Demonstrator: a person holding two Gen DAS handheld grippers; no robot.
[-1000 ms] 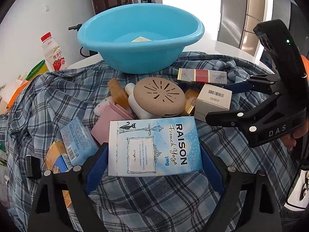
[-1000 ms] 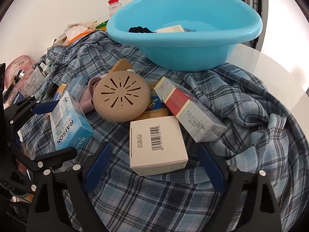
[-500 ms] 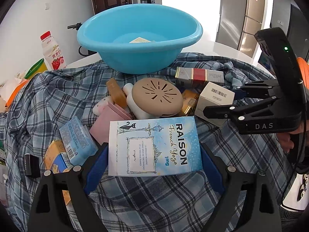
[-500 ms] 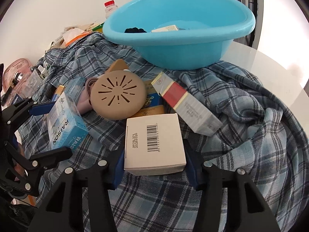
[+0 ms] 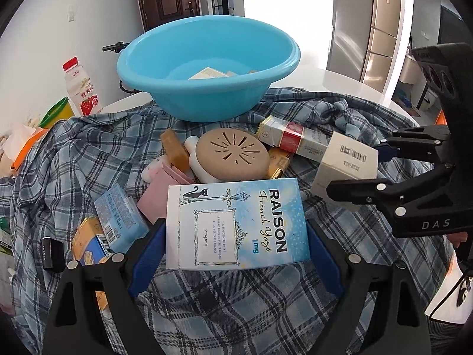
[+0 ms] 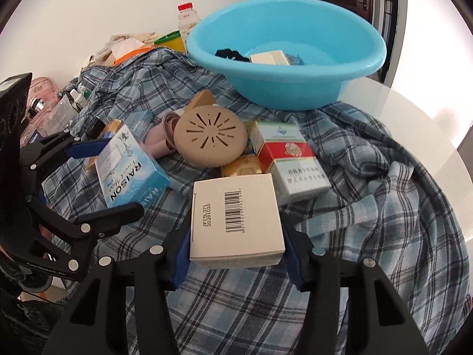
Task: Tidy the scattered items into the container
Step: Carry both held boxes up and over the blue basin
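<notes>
My left gripper (image 5: 236,254) is shut on a light blue RAISON box (image 5: 236,222), held just above the plaid cloth; it also shows in the right wrist view (image 6: 130,171). My right gripper (image 6: 236,254) is shut on a white barcode box (image 6: 236,219), lifted off the cloth; it also shows in the left wrist view (image 5: 346,159). The blue basin (image 5: 207,88) stands at the back with a few small items inside. A tan round vented disc (image 5: 233,153), a red-and-white carton (image 5: 292,139) and other small boxes lie in front of it.
A plaid shirt (image 5: 88,148) covers the round white table (image 6: 414,112). A small blue box (image 5: 121,216), a yellow box (image 5: 88,239) and a pink item (image 5: 159,189) lie at left. A milk bottle (image 5: 79,88) stands at the back left.
My right gripper has closed on the white barcode box and lifted it. My left gripper has kept hold of the RAISON box and risen slightly toward the basin.
</notes>
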